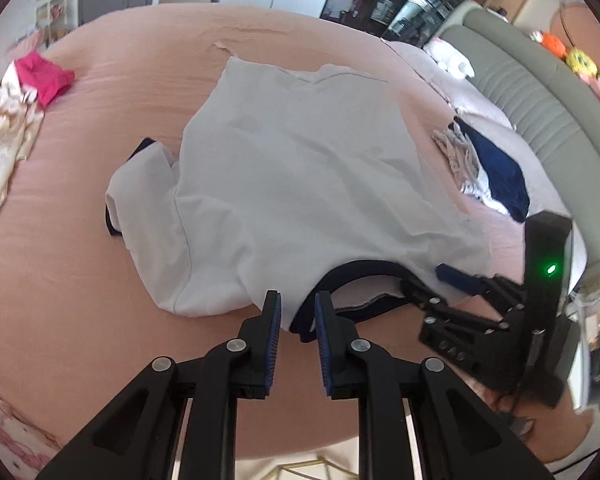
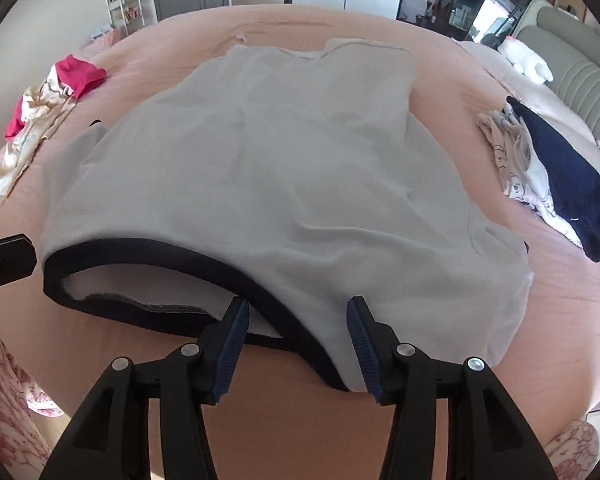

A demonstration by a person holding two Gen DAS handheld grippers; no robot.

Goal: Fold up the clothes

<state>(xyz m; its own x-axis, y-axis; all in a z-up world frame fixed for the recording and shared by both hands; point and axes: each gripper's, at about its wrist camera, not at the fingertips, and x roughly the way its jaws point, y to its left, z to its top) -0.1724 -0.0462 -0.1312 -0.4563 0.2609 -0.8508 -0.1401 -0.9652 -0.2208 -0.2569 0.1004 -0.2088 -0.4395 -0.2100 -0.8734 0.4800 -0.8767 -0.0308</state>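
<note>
A white T-shirt (image 1: 292, 184) with dark navy trim lies spread on the pink bed, collar (image 1: 364, 272) toward me. My left gripper (image 1: 297, 312) is open, its jaws a small way apart, and its tips reach the shirt's near edge beside the collar. My right gripper (image 2: 298, 320) is open wide, its fingers either side of the navy collar band (image 2: 260, 296) and shoulder of the same shirt (image 2: 284, 184). It also shows in the left wrist view (image 1: 452, 292) at the shirt's right shoulder. Neither holds cloth.
A pink and cream pile of clothes (image 1: 24, 92) lies at the far left of the bed. A navy and white pile (image 2: 556, 184) lies at the right. A grey padded headboard (image 1: 540, 92) with soft toys runs along the right. Shelves and cabinets stand beyond the bed.
</note>
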